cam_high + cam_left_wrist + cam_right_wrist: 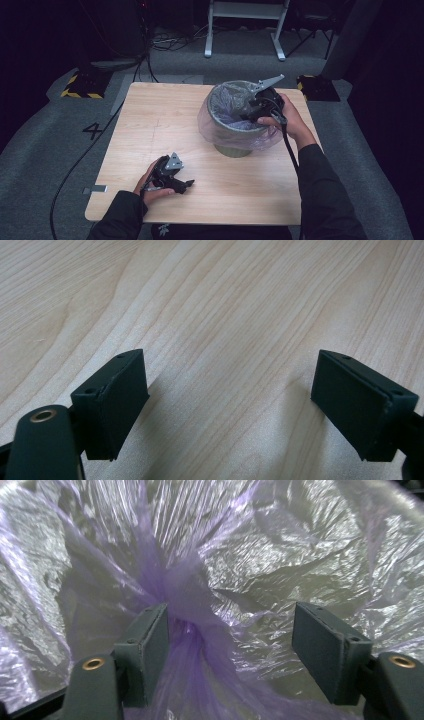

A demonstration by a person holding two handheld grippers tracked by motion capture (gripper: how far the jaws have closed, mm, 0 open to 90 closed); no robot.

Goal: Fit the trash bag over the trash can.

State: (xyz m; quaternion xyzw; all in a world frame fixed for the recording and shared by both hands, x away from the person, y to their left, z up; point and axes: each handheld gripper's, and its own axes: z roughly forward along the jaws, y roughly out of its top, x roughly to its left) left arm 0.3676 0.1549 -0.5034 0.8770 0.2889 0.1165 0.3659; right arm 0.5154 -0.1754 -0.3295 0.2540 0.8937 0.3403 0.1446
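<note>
Light wood-grain counter [150, 125] with rounded corners, standing on grey carpeted floor [45, 145]. A grey bin [232, 145] lined with a translucent purple bag [215, 125] stands directly on the counter, beneath and just ahead of the right tool [247, 115]. The left tool [187, 186] rests low over the counter's near left part, well apart from the bin. In the left gripper view, bare wood grain [225, 315] spans the space between and beyond that tool's parted jaws.

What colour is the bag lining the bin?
Translucent pale purple bag, clearest in the right gripper view; it lines the grey bin.
</note>
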